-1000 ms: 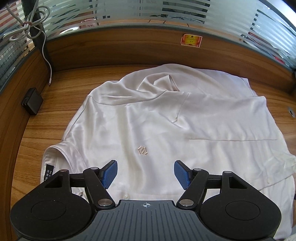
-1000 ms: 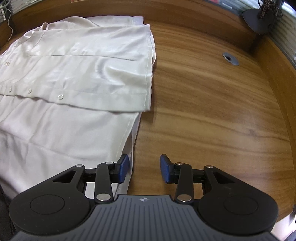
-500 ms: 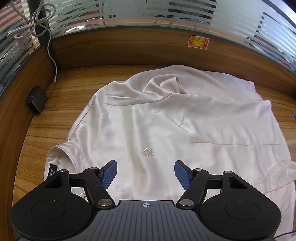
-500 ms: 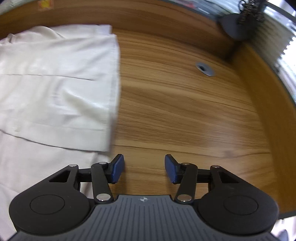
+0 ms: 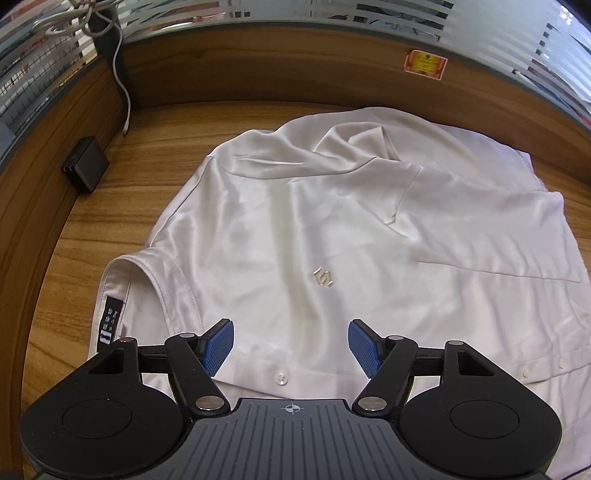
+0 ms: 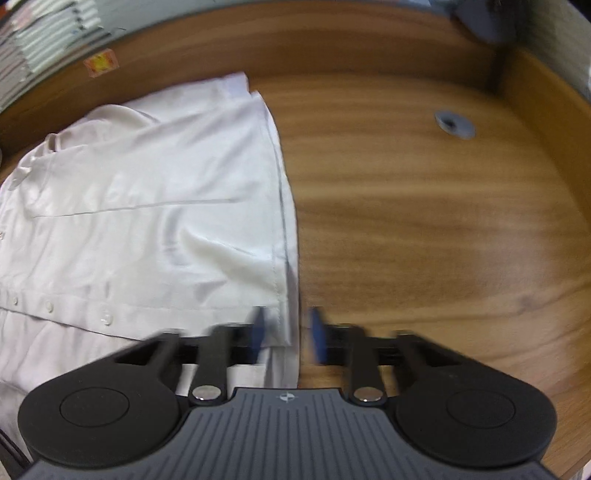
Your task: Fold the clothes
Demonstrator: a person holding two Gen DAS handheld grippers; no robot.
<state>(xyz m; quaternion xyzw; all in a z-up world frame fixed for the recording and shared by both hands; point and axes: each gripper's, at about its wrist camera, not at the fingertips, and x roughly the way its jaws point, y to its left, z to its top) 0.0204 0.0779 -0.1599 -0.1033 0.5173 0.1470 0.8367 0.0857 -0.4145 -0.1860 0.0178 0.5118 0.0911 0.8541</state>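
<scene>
Each gripper: ribbed grey housing with a crosshair mark, black linkage arms, silver pivot screws, fingers with blue textured pads.

A wood-grain desk was ringed by a raised wooden rim, with frosted striped glass above it. A white cable hung at far left, beside 1 black box. A grey grommet sat far right.
</scene>
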